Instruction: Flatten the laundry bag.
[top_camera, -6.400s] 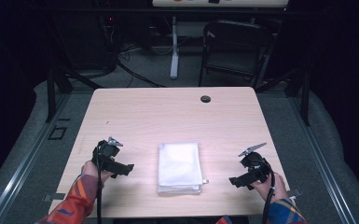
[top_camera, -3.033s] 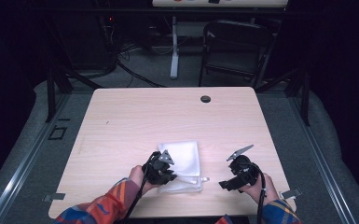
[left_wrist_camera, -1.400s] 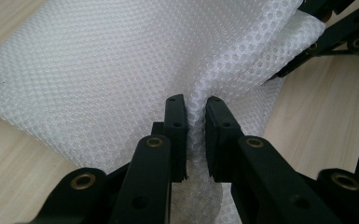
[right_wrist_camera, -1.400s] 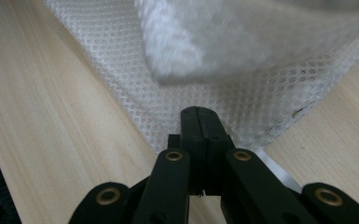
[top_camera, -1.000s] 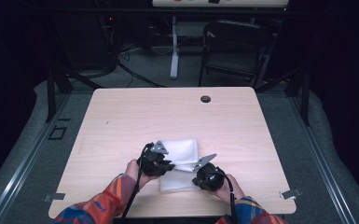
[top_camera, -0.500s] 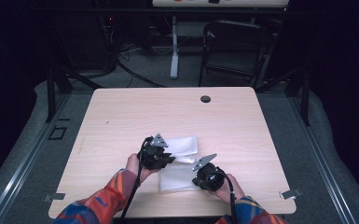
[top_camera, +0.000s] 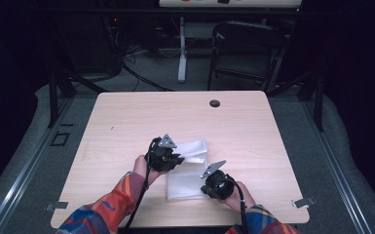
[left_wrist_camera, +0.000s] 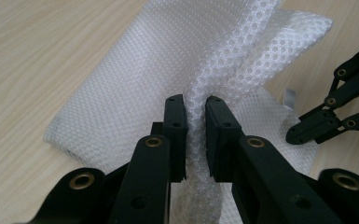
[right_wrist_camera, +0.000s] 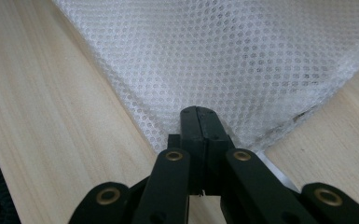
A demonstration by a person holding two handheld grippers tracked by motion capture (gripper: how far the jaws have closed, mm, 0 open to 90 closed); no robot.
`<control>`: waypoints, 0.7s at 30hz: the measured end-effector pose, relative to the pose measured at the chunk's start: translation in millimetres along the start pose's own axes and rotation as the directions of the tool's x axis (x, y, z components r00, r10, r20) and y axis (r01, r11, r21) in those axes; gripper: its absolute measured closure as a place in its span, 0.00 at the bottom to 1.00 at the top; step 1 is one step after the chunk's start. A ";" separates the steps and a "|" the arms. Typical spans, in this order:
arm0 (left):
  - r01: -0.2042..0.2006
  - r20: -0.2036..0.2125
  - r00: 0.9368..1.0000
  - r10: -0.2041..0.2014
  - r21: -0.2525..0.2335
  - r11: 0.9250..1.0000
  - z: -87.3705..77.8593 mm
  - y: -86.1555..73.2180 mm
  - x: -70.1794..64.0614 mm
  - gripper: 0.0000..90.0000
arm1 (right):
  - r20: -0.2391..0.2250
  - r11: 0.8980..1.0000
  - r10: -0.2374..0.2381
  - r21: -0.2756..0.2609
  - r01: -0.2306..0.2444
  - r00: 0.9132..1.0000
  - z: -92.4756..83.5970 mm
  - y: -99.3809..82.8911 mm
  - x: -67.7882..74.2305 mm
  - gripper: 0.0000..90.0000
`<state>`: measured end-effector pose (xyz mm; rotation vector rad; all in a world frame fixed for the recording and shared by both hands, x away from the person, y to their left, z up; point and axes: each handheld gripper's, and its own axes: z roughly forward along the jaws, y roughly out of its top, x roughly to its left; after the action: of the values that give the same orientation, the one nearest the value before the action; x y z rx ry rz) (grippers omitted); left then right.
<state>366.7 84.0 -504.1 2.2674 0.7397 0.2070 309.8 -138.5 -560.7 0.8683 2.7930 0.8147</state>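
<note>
Cloth: a white mesh cloth lies on the near middle of the tabletop, folded in layers, with its far part lifted and bunched toward the left. In the left gripper view the mesh cloth rises in a loose fold with small round holes all over it. In the right gripper view the cloth spreads flat away from the jaws to a corner.

Left gripper: the left gripper sits at the cloth's far left edge. Its jaws stand close together, clamped on a raised pleat of the mesh, which runs up between the two pads in the left gripper view.

Right gripper: the right gripper sits at the cloth's near right corner. Its jaws are pressed tight together on the corner of the mesh, as the right gripper view shows. Its black jaw links also show at the right edge of the left gripper view, just beside the cloth.

Hands: a person's left hand and right hand hold the grippers, coming in from the near edge in patterned sleeves.

Tabletop: a pale wood tabletop, with a small dark round hole near its far edge, well apart from the cloth.

Surroundings: a dark folding chair stands on the floor beyond the far right of the tabletop.
</note>
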 end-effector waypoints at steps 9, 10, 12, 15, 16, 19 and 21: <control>0.001 -0.020 1.000 -0.001 -0.014 1.000 2.9 8.3 7.2 0.89 | -0.009 1.000 0.001 0.001 -0.001 1.000 0.0 -0.2 0.3 1.00; 0.006 -0.020 1.000 -0.007 -0.020 1.000 3.0 9.2 8.4 0.89 | -0.005 1.000 -0.004 0.007 0.004 1.000 -0.5 0.1 0.4 1.00; 0.007 -0.026 1.000 -0.007 -0.025 1.000 3.4 10.7 10.1 0.89 | -0.011 1.000 -0.009 0.016 0.009 1.000 -0.8 0.4 0.4 1.00; 0.012 -0.029 1.000 -0.013 -0.029 1.000 4.2 12.9 13.4 0.89 | -0.014 1.000 -0.013 0.013 0.013 1.000 -0.4 0.4 1.2 1.00; 0.016 -0.032 0.999 -0.017 -0.030 0.999 4.5 13.5 14.0 0.89 | -0.017 1.000 -0.014 0.014 0.014 1.000 -0.5 0.4 1.3 1.00; 0.019 -0.037 0.999 -0.020 -0.034 0.999 4.6 16.0 16.3 0.89 | -0.026 1.000 -0.011 0.015 0.011 1.000 -0.4 0.3 2.1 1.00; 0.016 -0.039 0.999 -0.017 -0.036 0.999 4.2 18.1 18.4 0.89 | -0.034 0.999 -0.023 0.035 0.024 0.999 -1.6 1.0 2.3 1.00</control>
<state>391.3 81.6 -495.9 2.2281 0.7692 0.2556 308.0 -137.2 -558.7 0.8337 2.8489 0.7857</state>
